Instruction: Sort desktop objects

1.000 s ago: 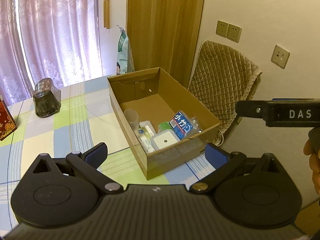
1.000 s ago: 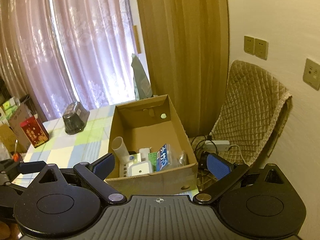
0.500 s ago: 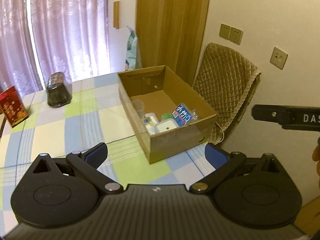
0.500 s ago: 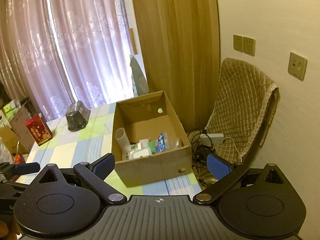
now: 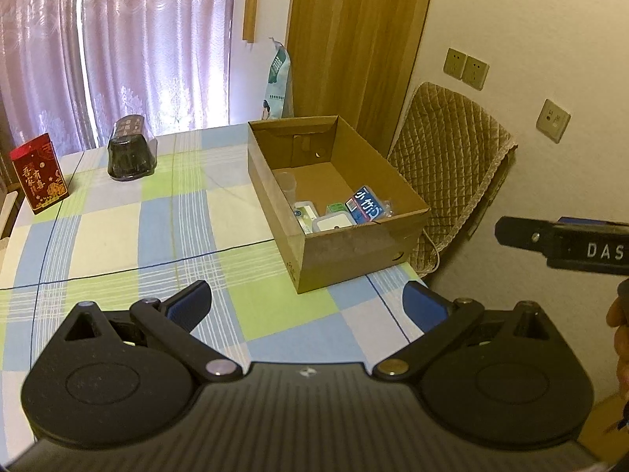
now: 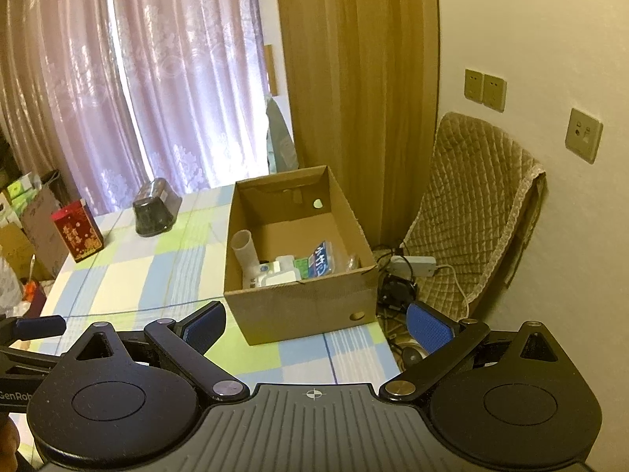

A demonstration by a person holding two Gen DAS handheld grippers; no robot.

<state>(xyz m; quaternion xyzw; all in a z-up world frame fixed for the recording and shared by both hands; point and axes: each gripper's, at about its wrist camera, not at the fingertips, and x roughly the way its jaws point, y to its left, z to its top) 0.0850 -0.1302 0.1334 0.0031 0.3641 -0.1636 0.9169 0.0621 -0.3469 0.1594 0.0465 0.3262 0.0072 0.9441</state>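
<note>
- Left wrist view: left tool (image 5: pixel 307 302) released, blue pads wide apart, nothing between them, hovering above the near part of the checked surface (image 5: pixel 118 232).
- Cardboard box (image 5: pixel 354 244) open-topped, resting on the right side of the surface, near corner just beyond the tool.
- Inside the box, gathered at the near end: blue packet (image 5: pixel 367 204), white case (image 5: pixel 334 222), small green pack (image 5: pixel 335 208), clear plastic cup (image 5: pixel 286 183) against the left wall.
- Far left of the surface: red box (image 5: pixel 38 173) upright; dark container (image 5: pixel 130 153) just right of it, well apart from the cardboard box.
- Right edge: part of the right tool (image 5: pixel 562 242) with white letters "DAS", a hand (image 5: pixel 619 314) partly visible below it.
- Quilted chair cover (image 5: pixel 448 173) behind the box, against the wall.

- Right wrist view: right tool (image 6: pixel 316 322) likewise released, pads spread wide and empty, held over the near edge of the surface (image 6: pixel 137 275).
- Cardboard box (image 6: pixel 302 306) straight ahead, between the two pads, round hole in its near wall.
- Contents seen from above: pale tube-like cup (image 6: pixel 244 246) leaning at the left wall, white case (image 6: pixel 281 277), blue packet (image 6: pixel 320 261), crinkled clear wrap at the right.
- Red box (image 6: pixel 76 232) and dark container (image 6: pixel 155 208) at the far left of the surface.
- Power strip (image 6: pixel 412 265) and cables on the floor beside the chair cover (image 6: pixel 479 216).
- Part of the left tool (image 6: pixel 35 326) at the lower left edge.
</note>
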